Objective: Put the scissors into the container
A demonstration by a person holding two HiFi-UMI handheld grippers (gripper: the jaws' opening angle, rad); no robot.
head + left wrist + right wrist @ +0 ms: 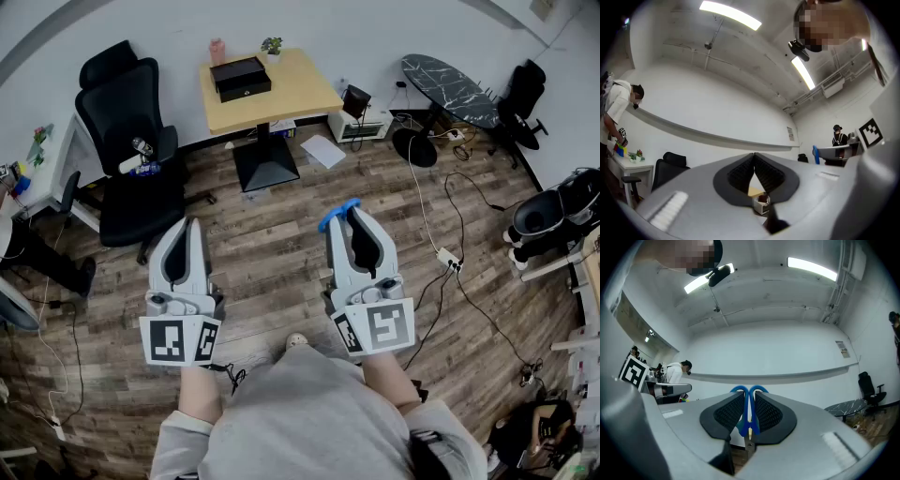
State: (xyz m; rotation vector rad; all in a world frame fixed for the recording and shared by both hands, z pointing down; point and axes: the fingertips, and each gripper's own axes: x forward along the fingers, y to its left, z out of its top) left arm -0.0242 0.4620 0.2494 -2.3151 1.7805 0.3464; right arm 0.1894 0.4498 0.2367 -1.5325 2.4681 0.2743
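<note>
My right gripper (343, 215) is shut on the scissors (337, 213), whose blue handle loops stick out past the jaw tips. In the right gripper view the blue handles (749, 414) sit pinched between the two black pads, and the right gripper (749, 398) points up toward the far wall. My left gripper (192, 224) hangs beside it over the wood floor, shut with nothing in it; its pads meet in the left gripper view (754, 158). A black box-like container (240, 77) rests on the wooden table (298, 90) well ahead of both grippers.
A black office chair (131, 141) stands front left of the table. A white low shelf (361, 118), a dark oval table (450, 86) and another chair (521, 96) are at the right. Cables and a power strip (448, 259) lie on the floor at the right.
</note>
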